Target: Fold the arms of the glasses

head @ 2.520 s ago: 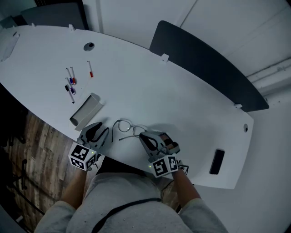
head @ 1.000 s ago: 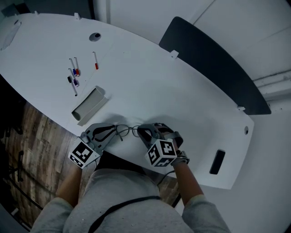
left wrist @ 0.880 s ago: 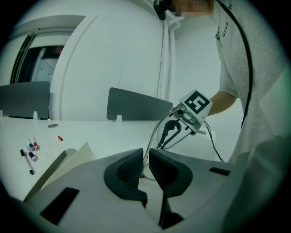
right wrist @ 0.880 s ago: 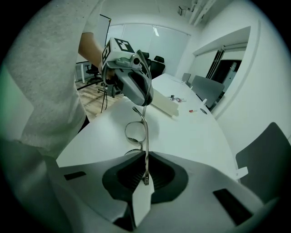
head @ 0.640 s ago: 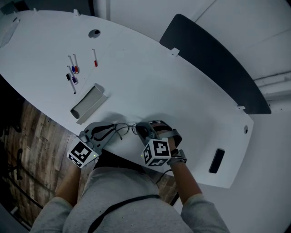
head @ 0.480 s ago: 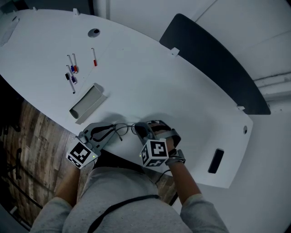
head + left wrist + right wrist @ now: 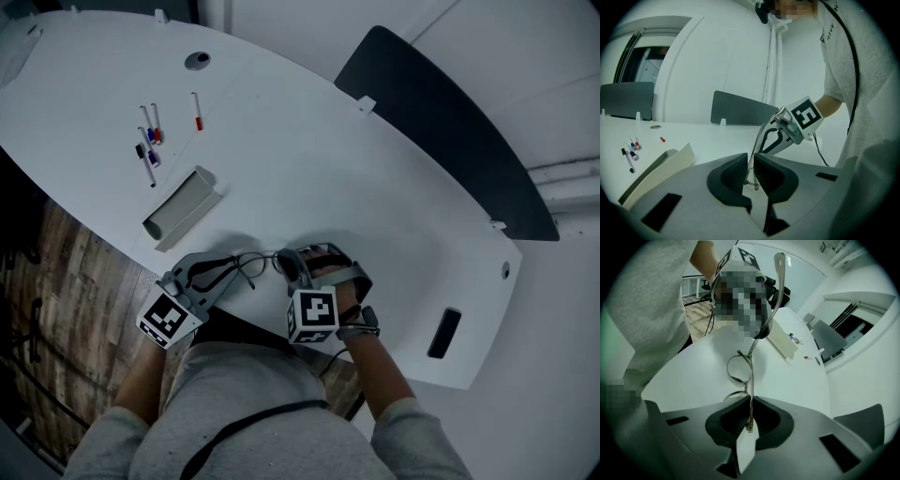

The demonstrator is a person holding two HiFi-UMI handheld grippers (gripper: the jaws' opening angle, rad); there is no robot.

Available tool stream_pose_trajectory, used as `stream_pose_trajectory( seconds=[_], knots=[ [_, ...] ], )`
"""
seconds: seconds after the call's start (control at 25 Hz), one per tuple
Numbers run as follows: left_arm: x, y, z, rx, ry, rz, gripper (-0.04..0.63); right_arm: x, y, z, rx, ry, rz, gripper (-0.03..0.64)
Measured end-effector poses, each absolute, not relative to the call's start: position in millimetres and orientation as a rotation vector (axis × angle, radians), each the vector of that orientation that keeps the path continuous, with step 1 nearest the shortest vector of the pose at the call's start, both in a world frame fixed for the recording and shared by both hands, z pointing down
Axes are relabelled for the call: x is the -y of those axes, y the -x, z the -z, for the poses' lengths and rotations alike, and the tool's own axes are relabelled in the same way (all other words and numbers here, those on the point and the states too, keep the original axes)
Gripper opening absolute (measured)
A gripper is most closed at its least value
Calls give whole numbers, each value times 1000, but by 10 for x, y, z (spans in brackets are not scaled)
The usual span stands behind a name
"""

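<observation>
Glasses (image 7: 739, 366) held off table (image 7: 375, 187), at near edge. Left gripper (image 7: 751, 171) pinches one arm tip; right gripper (image 7: 749, 420) clamped on other arm. Twist too hard, you bend thin hinge. Slacken grip, frame drops off edge.

This looks like an office meeting room. The long white desk (image 7: 309, 159) has rounded ends and a dark grey divider screen (image 7: 441, 122) clipped to its far edge, beyond the right claw (image 7: 286, 265). Beyond the left claw (image 7: 236, 267) lie marker pens (image 7: 148, 150), a grey tray (image 7: 183, 206) and a round cable port (image 7: 197, 61). Wood-pattern floor (image 7: 56, 291) lies left of it, plain white walls (image 7: 717, 61) ahead.
</observation>
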State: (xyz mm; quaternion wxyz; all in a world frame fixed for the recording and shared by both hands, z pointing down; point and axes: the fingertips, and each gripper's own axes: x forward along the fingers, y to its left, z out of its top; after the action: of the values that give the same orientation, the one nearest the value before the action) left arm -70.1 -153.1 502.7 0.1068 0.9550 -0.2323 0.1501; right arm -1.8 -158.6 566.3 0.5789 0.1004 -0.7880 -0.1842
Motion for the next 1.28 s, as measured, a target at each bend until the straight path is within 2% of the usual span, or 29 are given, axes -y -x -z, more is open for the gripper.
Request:
stream_pose_trajectory(
  seconds=[0.32,0.4,0.48,0.6,1.0,1.28],
  knots=[
    [1522,749,-5065,707,-2806,-466,40,1636,51,-5587,1920,-371,419,32],
    [1523,759,-5061,707,-2808,-466,40,1620,48,-5559,1970,-416,349,58],
    [1520,756,-5056,702,-2811,-472,40,1596,30,-5534,2012,-445,286,110],
    [1512,745,-5045,697,-2815,-477,40,1551,-13,-5505,2052,-457,232,123],
    [1451,730,-5069,652,-2831,-543,37,1520,-412,-5561,2141,-679,-119,129],
    [1476,691,-5056,637,-2847,-589,37,1527,-404,-5603,2164,-686,-161,120]
  ],
)
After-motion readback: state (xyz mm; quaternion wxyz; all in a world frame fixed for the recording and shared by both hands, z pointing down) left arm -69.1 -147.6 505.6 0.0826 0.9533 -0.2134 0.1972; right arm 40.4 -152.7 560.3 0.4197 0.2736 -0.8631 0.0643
